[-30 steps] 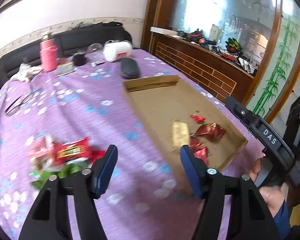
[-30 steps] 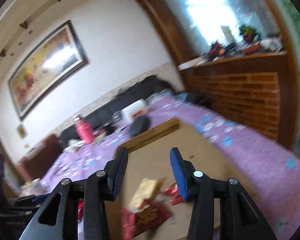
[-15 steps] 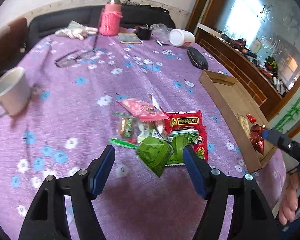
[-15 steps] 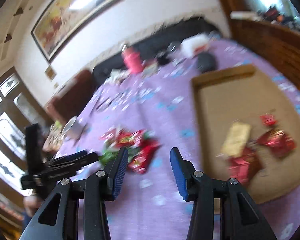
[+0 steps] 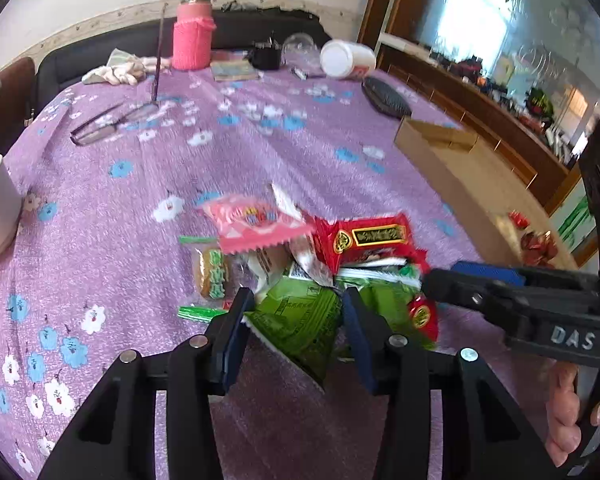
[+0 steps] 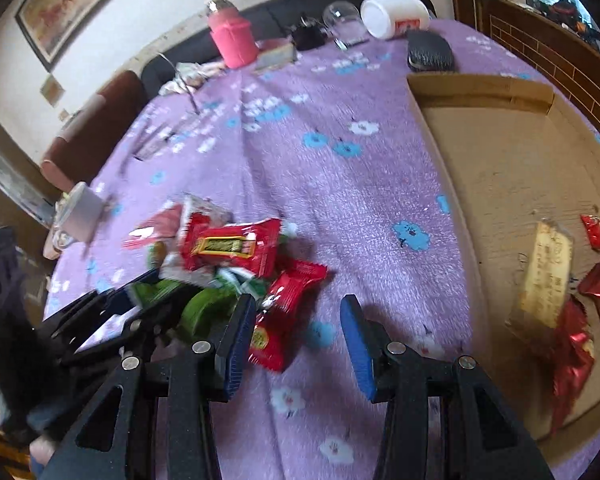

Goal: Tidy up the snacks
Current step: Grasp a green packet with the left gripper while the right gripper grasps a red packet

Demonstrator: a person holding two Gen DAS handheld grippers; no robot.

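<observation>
Both wrist views have swung off the cardboard tray (image 6: 512, 168) and down onto the snack pile (image 5: 308, 264) since a second ago; half a second back the left claw stood short of the pile with its jaws wide, now it straddles the near packet.

Pile sits mid-cloth on the purple tablecloth (image 5: 260, 152), well left of the tray, which already holds a tan bar and some red wrappers.

Left gripper (image 5: 296, 332): jaws closing, green packet (image 5: 300, 324) between the pads. Contact not confirmed; pads look just beside its edges rather than pressing.

Key relation: the green packet lies dead ahead of the left claw. Its long axis runs roughly along the fingers, near corner pointing back toward the camera, so the jaws close across its short width. Judged a good bite.

Right gripper (image 6: 298, 336): jaws apart, nothing between them. Red packet (image 6: 284, 312) touches or passes behind its left finger, long axis slanting up-right; cannot tell which.

Left hand is nearer its target. The right would need to shift left to centre on the red packet.
</observation>
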